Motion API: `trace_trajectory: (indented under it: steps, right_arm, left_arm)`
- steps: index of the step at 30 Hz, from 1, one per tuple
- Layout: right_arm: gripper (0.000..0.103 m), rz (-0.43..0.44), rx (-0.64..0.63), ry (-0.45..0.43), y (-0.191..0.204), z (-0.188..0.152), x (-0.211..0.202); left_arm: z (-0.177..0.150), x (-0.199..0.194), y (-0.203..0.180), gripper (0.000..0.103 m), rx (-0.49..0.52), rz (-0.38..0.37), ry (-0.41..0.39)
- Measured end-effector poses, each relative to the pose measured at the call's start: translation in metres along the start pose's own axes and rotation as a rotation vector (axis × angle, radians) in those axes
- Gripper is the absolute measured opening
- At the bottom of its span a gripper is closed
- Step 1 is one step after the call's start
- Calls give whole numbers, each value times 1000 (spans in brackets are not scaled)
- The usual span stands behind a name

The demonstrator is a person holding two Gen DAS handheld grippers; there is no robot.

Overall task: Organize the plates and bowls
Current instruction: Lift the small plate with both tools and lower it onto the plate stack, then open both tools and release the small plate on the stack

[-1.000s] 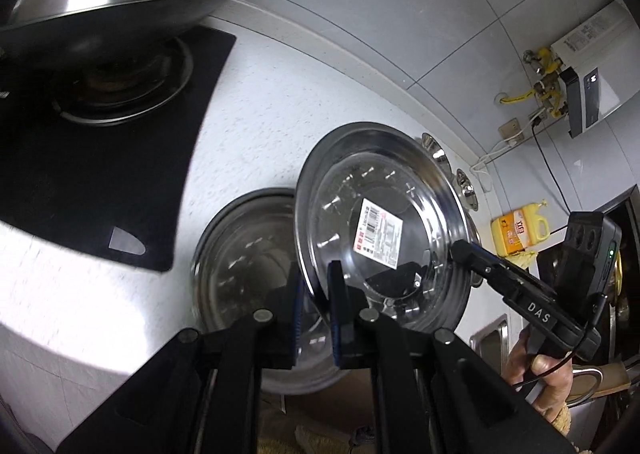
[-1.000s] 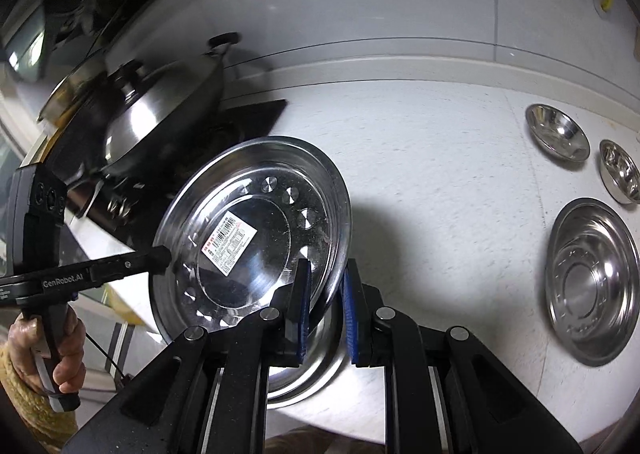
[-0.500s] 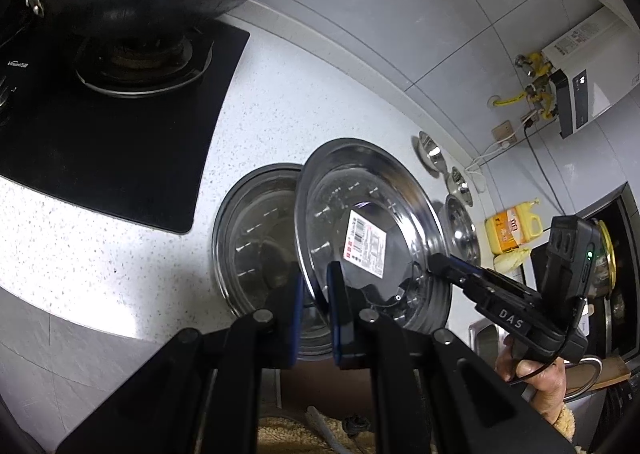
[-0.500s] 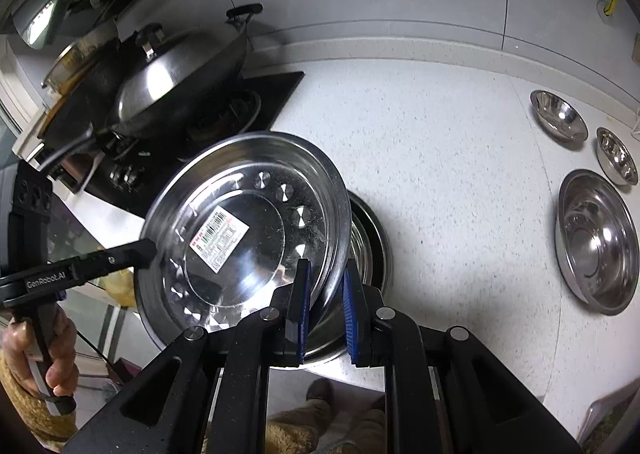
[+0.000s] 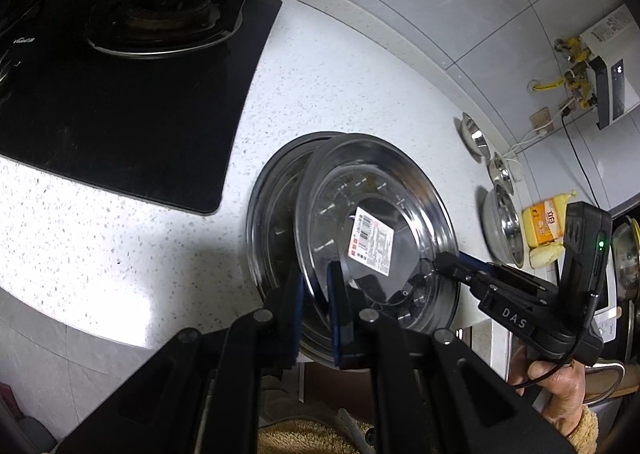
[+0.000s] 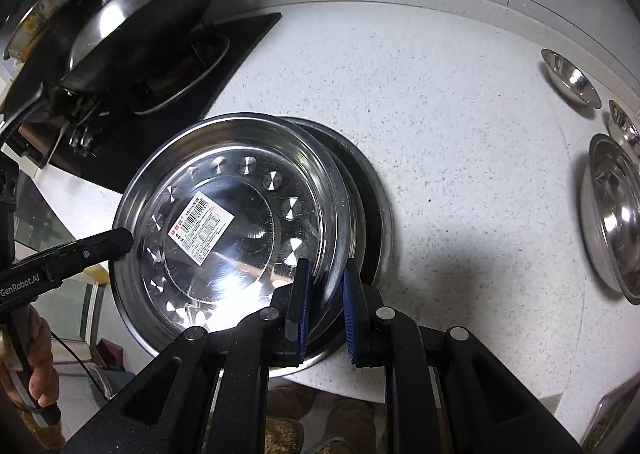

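left gripper (image 5: pixel 316 290): jaws clamped on the rim of the stickered steel plate (image 5: pixel 372 230), at about 7 o'clock on the plate in the left wrist view
right gripper (image 6: pixel 325 296): jaws pinched on the same plate's rim at roughly 4 o'clock in its own view, so both grippers have it from opposite sides
plate position: tilted, sitting just over a second steel plate (image 6: pixel 376 206) that lies flat on the bench (image 6: pixel 440 114); can't tell if the two are touching yet
sticker (image 6: pixel 201 227): white barcode label, a bit off the middle of the held plate
bench edge: the lower plate is right by the front edge
bowls: a big steel bowl (image 6: pixel 612 214) at 3 o'clock in the right wrist view, two small bowls (image 6: pixel 570 76) past it toward the wall
stove (image 5: pixel 120 102): black glass hob off at 10 o'clock, lidded wok (image 6: pixel 136 14) on the burner
hands: a hand (image 5: pixel 560 386) grips the right gripper's handle
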State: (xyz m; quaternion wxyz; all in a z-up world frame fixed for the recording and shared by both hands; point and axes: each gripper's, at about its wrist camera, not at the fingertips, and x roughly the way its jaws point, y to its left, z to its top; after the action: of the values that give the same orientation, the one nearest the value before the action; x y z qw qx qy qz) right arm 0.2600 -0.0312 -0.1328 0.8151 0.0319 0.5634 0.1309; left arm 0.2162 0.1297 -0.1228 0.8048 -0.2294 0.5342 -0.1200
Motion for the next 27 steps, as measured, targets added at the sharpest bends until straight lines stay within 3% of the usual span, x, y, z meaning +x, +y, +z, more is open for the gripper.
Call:
trace_trajectory:
  steps: [11,21,23,25,27]
  right_arm:
    - [14,-8,-10,16,2,1,8]
    - [15,-6,-28,20,11,3,17]
    - [19,-21,-36,6,11,3,15]
    - [35,-16,-28,-2,10,5,13]
    - [37,-17,-17,-19,7,5,9]
  left_arm:
    - [-1,14,1,10,-8,20,19]
    - [0,16,-1,13,32,108,-12]
    - [1,15,-1,13,41,121,-21]
    - [1,11,-2,13,53,130,-29]
    - [2,8,-2,13,64,137,-40]
